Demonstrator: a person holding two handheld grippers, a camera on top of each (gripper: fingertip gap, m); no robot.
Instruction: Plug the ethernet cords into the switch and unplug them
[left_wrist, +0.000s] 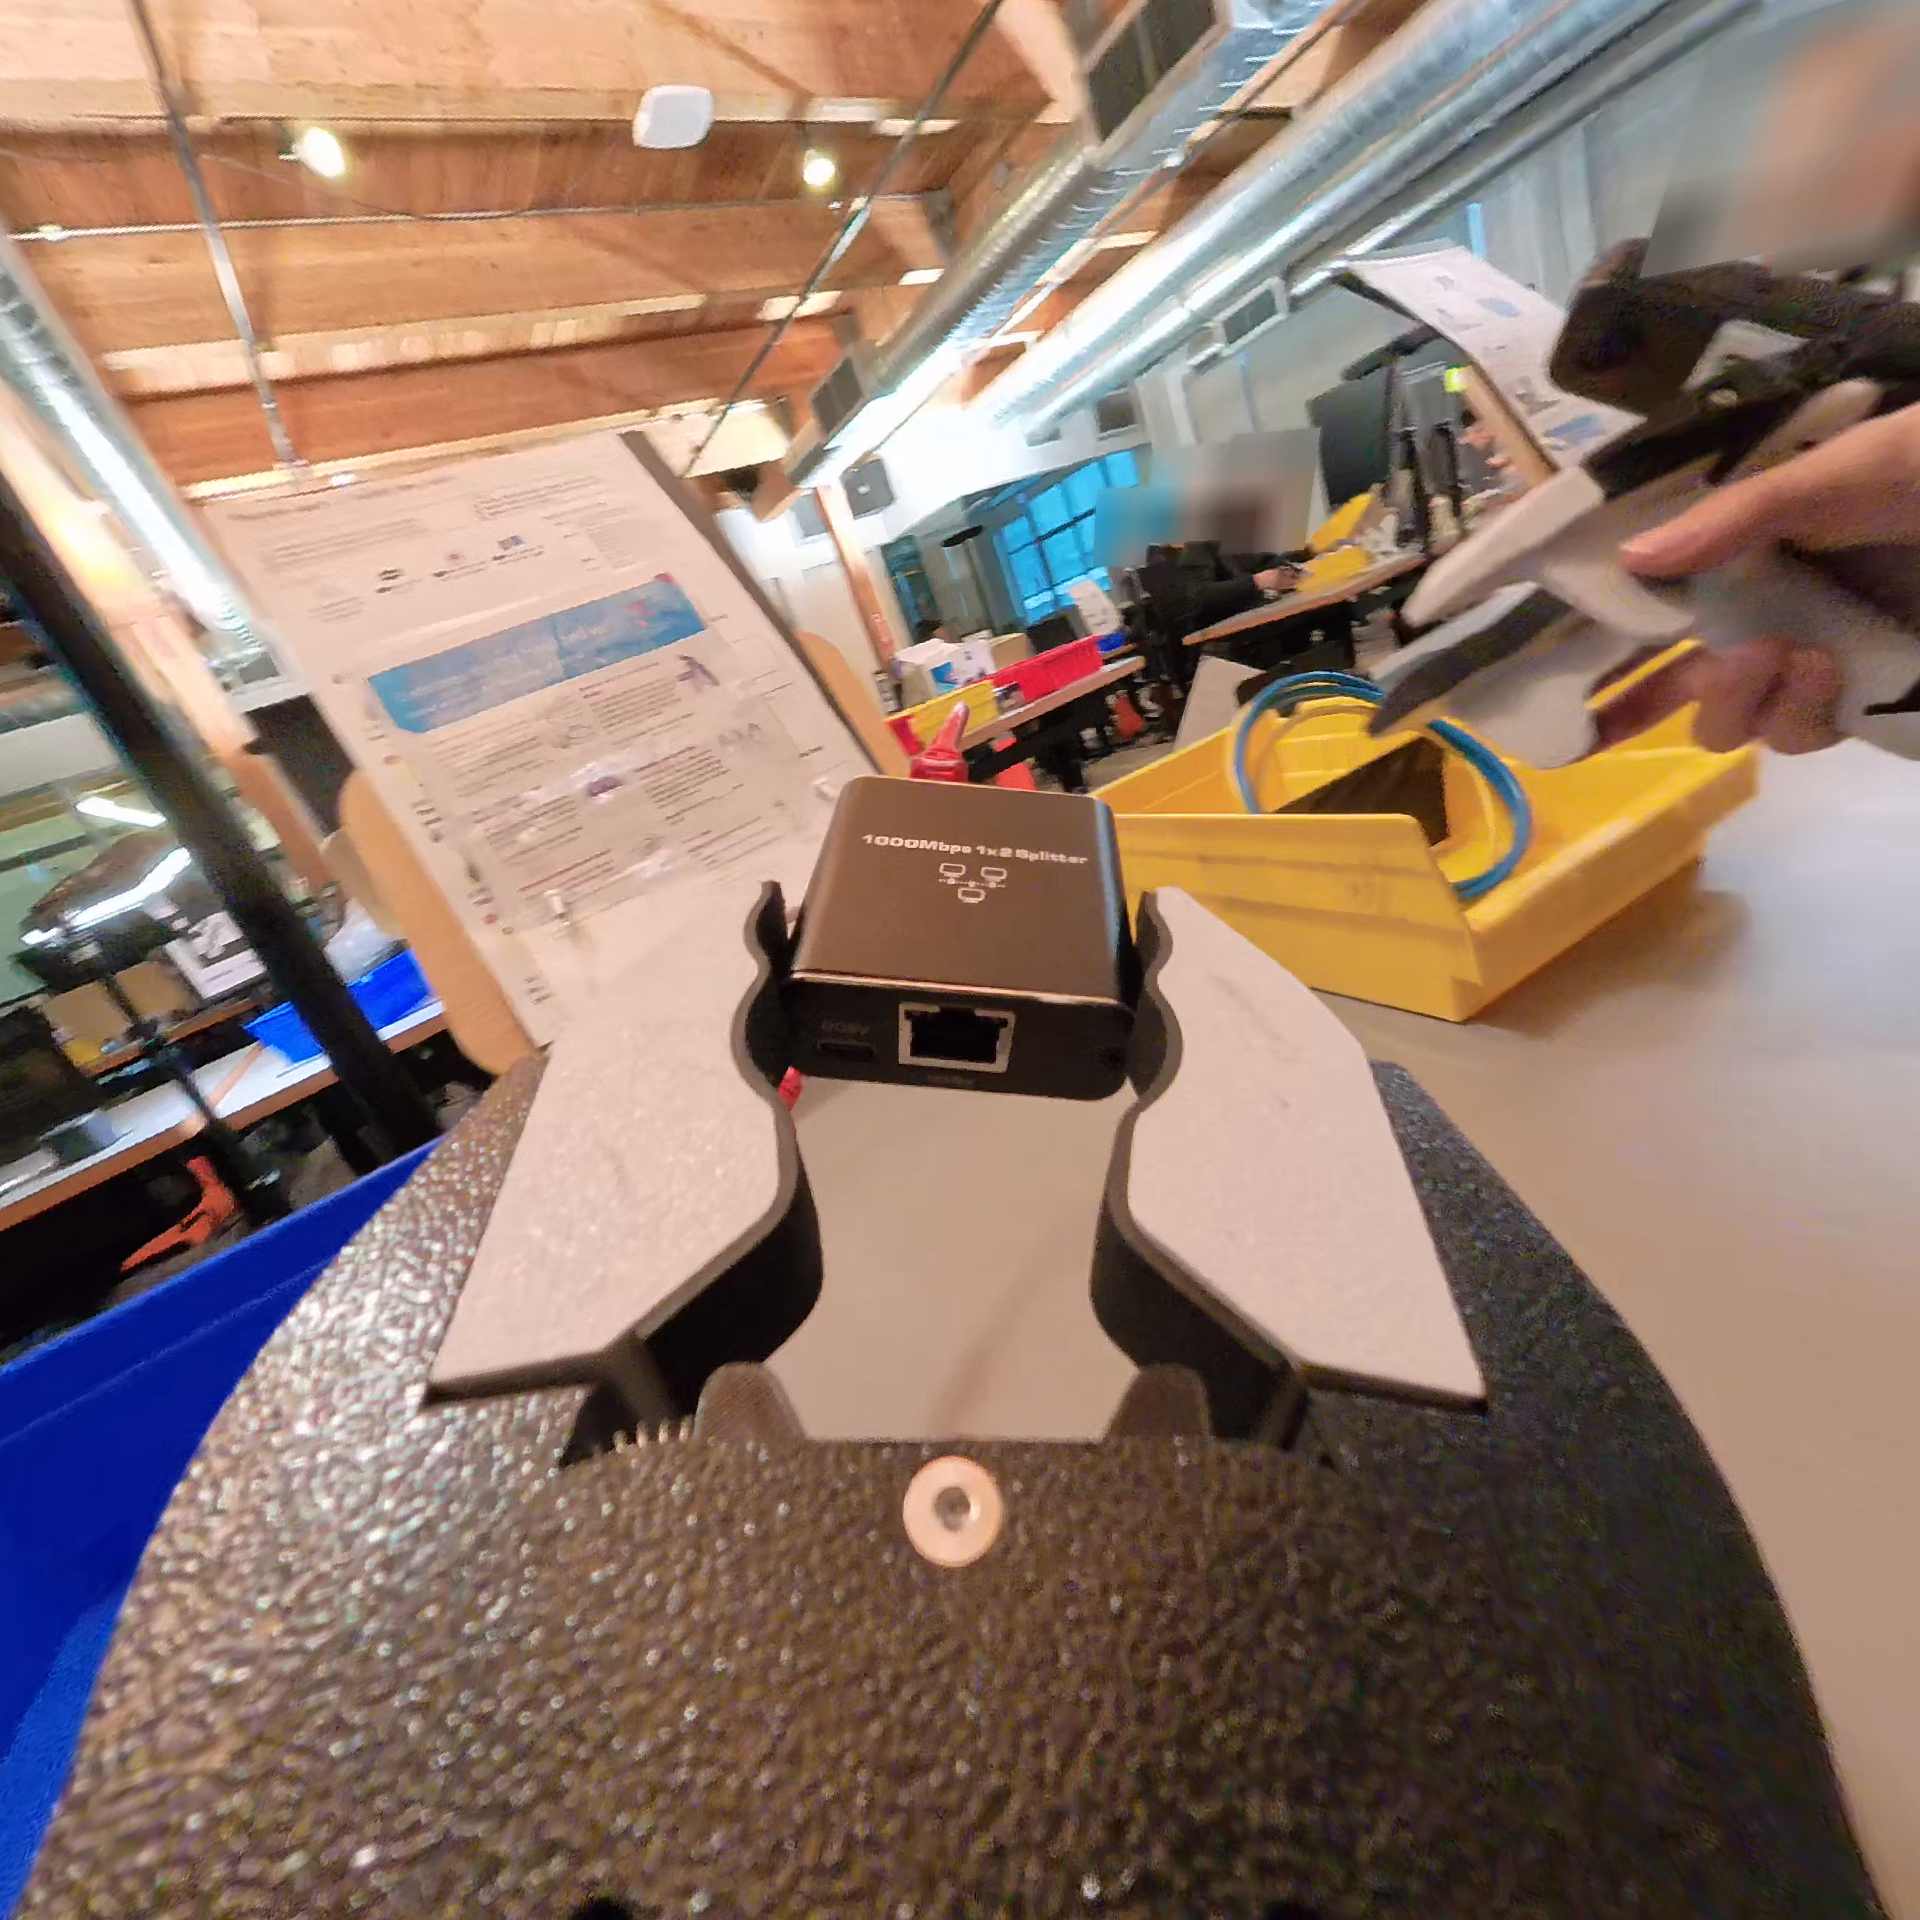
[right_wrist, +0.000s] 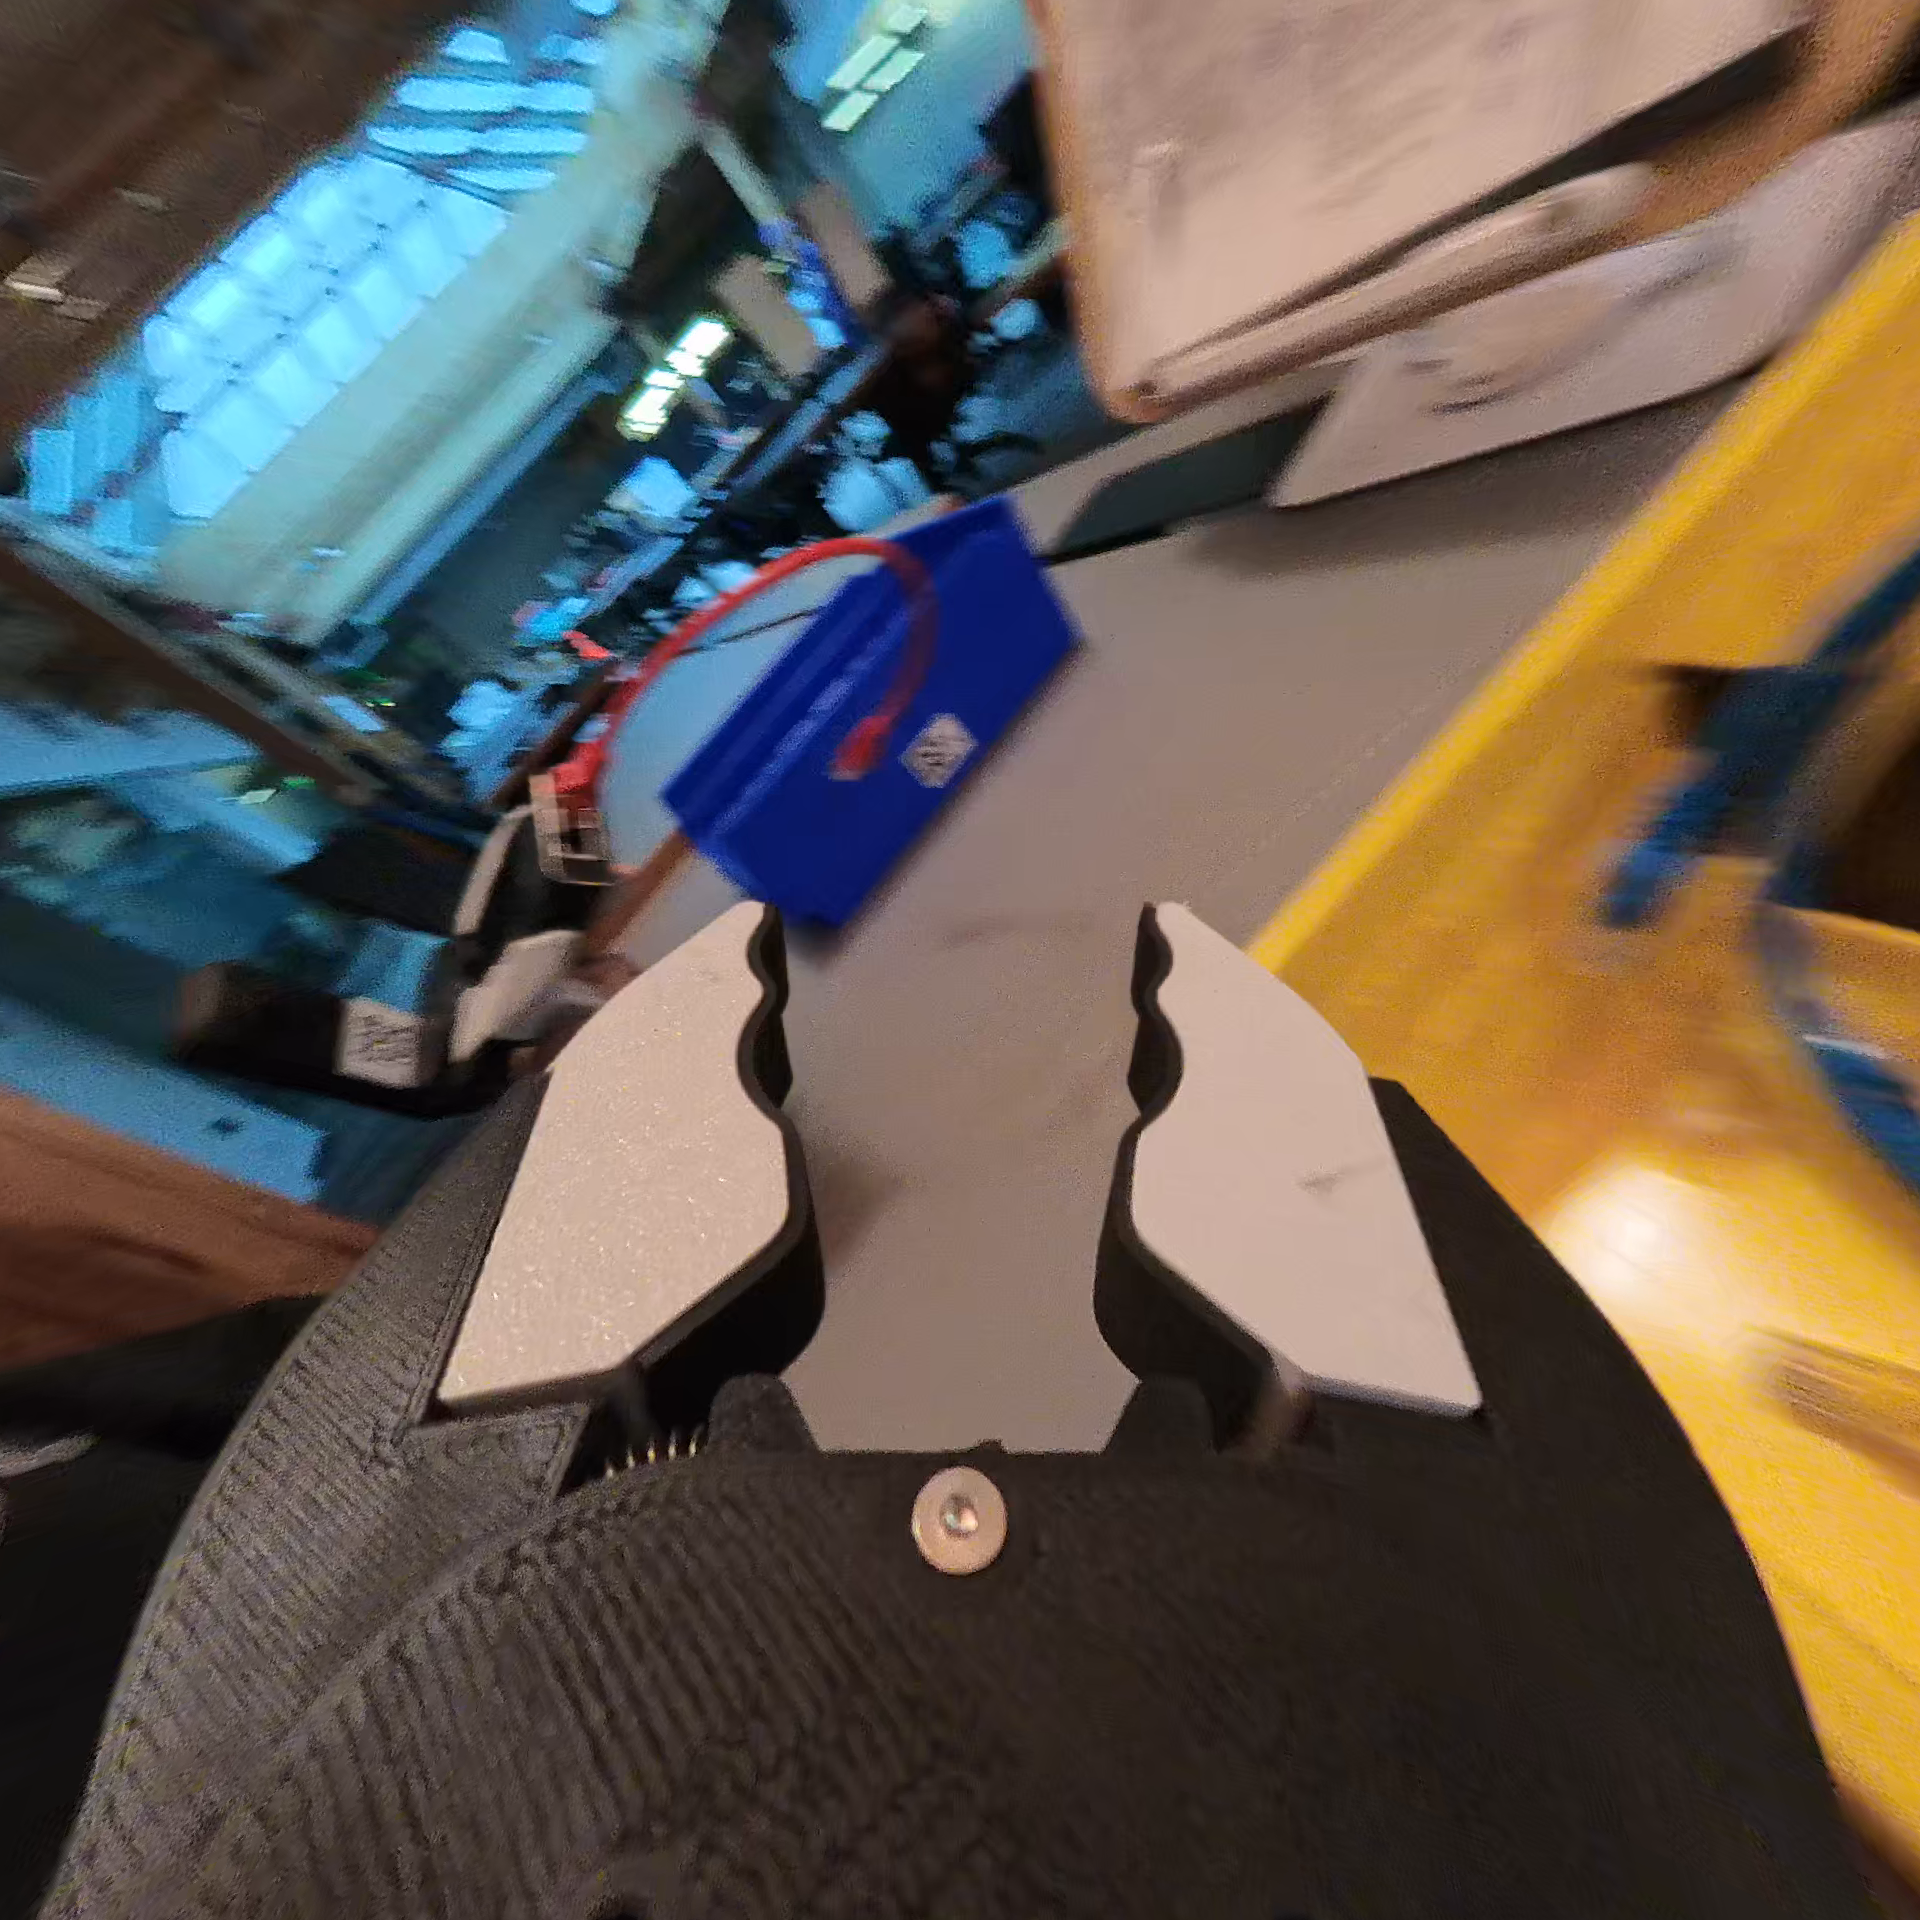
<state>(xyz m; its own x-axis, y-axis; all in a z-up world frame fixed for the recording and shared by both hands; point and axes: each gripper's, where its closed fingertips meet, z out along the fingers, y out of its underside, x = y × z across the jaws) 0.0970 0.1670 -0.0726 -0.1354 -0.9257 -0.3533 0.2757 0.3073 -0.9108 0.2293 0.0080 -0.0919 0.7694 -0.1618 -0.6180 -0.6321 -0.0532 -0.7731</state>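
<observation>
Left wrist view: grey tabletop bare at right; yellow plastic bin with coiled blue ethernet cord beyond, blue bin edge at left. Small black metal switch box, empty port facing camera, pinched between left gripper fingertips. Right gripper hovers over yellow bin.

Right wrist view: blurred. Bare tabletop ahead, yellow bin wall just right, red ethernet cord looping over blue bin. Right gripper spread wide, holding nothing.

Bright ceiling spotlights light the sharp left wrist view; the right wrist view smears with motion blur, edges bowed by the wide-angle lens.
</observation>
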